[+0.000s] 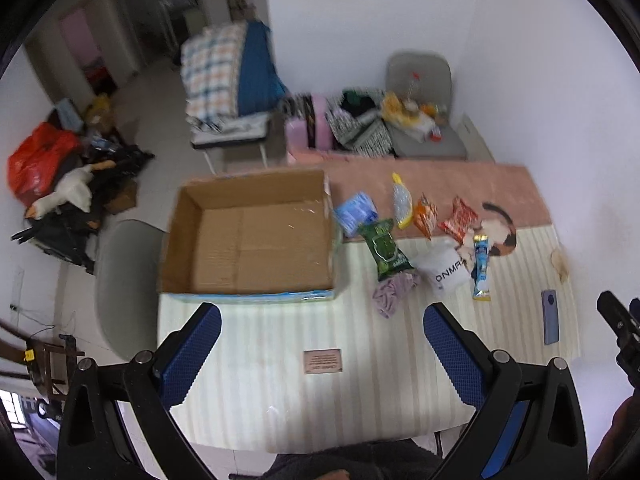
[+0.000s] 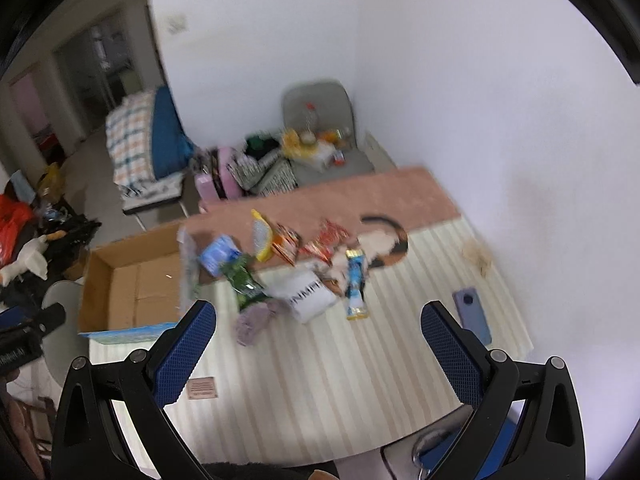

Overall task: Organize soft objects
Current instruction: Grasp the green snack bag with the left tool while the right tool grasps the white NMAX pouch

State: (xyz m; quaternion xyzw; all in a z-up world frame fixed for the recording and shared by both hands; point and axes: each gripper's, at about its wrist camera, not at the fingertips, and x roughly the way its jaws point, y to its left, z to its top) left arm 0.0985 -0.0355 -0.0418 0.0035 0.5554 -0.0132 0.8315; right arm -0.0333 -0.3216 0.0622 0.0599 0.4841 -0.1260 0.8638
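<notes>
An open, empty cardboard box (image 1: 256,240) stands on the left of the striped table (image 1: 320,344); it also shows in the right wrist view (image 2: 132,284). Right of it lie soft packets: a green pack (image 1: 385,249), a blue pack (image 1: 355,213), a yellow pouch (image 1: 402,200), orange (image 1: 426,216) and red (image 1: 458,218) snack bags, a white bag (image 1: 448,270), a blue tube (image 1: 481,266) and a purple cloth (image 1: 390,292). My left gripper (image 1: 322,320) is open and empty, above the table's near side. My right gripper (image 2: 318,318) is open and empty, short of the pile (image 2: 304,272).
A purple phone (image 1: 551,316) lies at the table's right edge, near my right gripper (image 2: 472,314). A pink mat (image 1: 440,180) covers the table's far part. Grey chairs (image 1: 124,284) stand left and behind. Bags and clutter cover the floor at left (image 1: 60,184).
</notes>
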